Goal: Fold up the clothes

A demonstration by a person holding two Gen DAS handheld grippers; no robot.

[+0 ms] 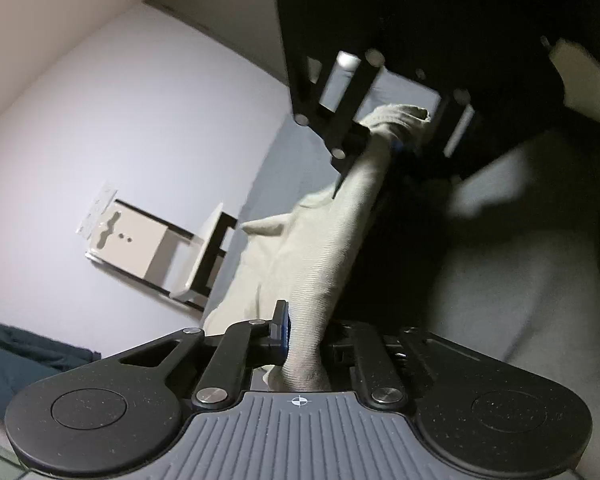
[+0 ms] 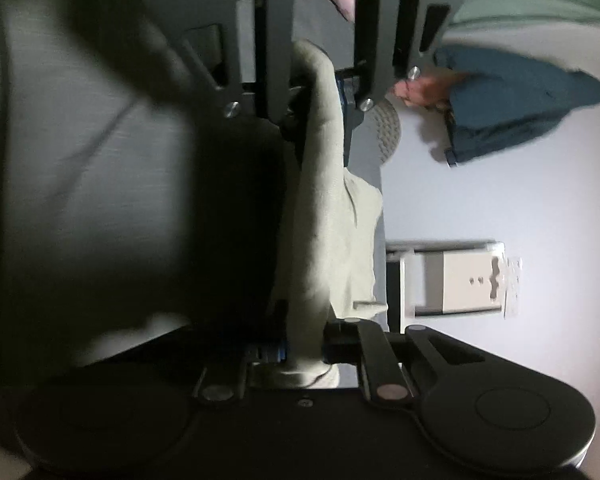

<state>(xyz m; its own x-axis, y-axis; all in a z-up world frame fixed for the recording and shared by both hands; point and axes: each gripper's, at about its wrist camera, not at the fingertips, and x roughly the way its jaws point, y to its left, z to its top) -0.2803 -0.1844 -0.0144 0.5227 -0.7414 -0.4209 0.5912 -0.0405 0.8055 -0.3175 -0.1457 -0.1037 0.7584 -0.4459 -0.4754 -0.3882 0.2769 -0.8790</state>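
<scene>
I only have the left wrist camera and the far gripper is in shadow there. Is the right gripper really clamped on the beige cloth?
Observer: Yes. The right wrist view shows the right gripper with its fingers shut on the beige cloth, which runs straight up to the left gripper.
Operator: Is the teal garment at my corner tangled with it?
Observer: No. The teal garment lies apart from the cloth on the white surface.
Operator: Anything near my gripper I can't see?
Observer: Part of a hand shows just beside it, and below that a round woven item that I cannot identify.
</scene>
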